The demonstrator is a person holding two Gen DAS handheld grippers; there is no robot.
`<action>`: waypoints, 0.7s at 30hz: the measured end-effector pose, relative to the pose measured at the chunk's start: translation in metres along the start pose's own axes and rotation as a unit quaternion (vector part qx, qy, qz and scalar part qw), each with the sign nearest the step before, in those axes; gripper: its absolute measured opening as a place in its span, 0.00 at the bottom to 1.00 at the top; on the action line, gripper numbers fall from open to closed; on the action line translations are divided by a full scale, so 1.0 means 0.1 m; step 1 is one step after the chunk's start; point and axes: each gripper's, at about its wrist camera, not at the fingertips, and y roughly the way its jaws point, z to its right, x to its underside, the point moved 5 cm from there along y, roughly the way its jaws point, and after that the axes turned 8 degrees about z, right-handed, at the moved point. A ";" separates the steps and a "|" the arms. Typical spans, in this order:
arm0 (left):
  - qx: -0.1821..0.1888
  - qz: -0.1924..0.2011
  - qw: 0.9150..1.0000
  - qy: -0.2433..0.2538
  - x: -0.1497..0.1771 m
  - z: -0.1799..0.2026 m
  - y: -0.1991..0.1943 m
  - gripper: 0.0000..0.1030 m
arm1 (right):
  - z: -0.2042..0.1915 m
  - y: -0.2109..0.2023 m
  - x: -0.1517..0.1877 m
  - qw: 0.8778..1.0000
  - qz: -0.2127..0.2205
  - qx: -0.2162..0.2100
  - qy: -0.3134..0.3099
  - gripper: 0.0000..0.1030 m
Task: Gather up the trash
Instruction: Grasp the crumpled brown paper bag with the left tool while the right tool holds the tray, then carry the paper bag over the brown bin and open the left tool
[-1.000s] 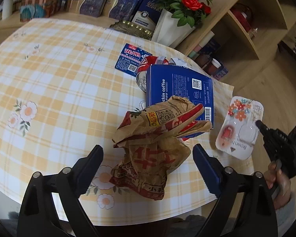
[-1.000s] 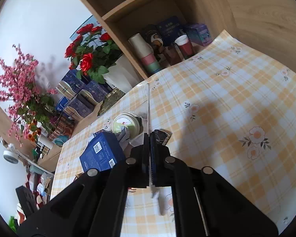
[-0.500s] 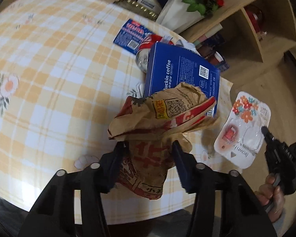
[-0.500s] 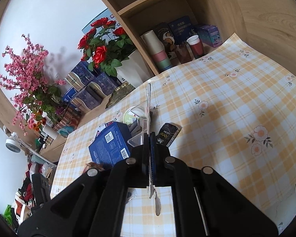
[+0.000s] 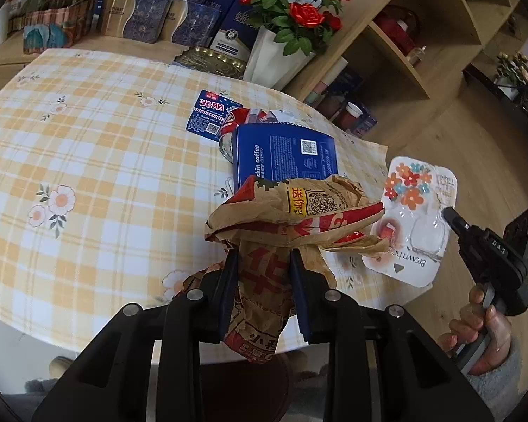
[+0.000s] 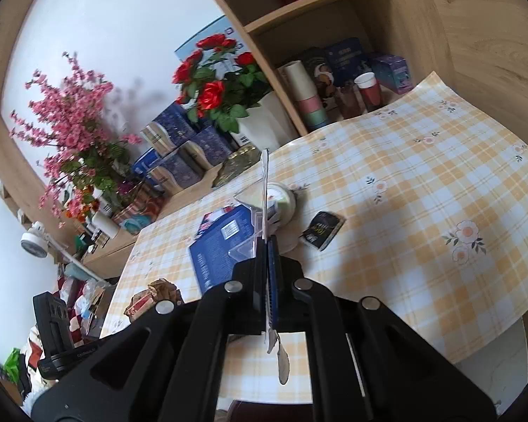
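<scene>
A crumpled brown paper bag (image 5: 299, 218) with red print hangs at the near edge of the checked table (image 5: 88, 161). My left gripper (image 5: 263, 255) has its jaws closing on the bag's lower half, and both pads touch the paper. To the right, my right gripper (image 5: 450, 216) is shut on a white plastic blister pack (image 5: 412, 204) with a flower print, held off the table's edge. In the right wrist view the blister pack (image 6: 264, 183) stands edge-on, pinched in the right gripper (image 6: 265, 246).
A blue coffee box (image 5: 285, 154), a red can (image 5: 236, 123) and a blue wrapper (image 5: 211, 114) lie behind the bag. A black packet (image 6: 324, 228) and a white tub (image 6: 283, 200) sit further along. A vase of roses (image 5: 274, 56), boxes and wooden shelves (image 5: 422, 52) border the table.
The left jaws went from wide apart around the bag to pinching it, and the bag has come up. The right gripper with the blister pack has risen a little.
</scene>
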 end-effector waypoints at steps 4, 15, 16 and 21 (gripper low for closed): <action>0.012 -0.005 1.000 0.019 0.14 0.06 -0.18 0.28 | -0.16 -0.15 0.11 1.000 -0.004 -0.010 -0.013 0.05; 0.019 -0.054 0.996 0.062 0.87 0.11 -0.46 0.28 | -0.48 -0.61 0.41 0.999 -0.004 -0.035 -0.033 0.05; 0.022 -0.060 0.996 0.065 0.92 0.12 -0.47 0.28 | -0.50 -0.65 0.44 0.999 -0.004 -0.037 -0.035 0.05; 0.019 -0.087 0.992 0.094 1.28 0.18 -0.44 0.28 | -0.54 -0.79 0.59 0.998 -0.011 -0.041 -0.043 0.05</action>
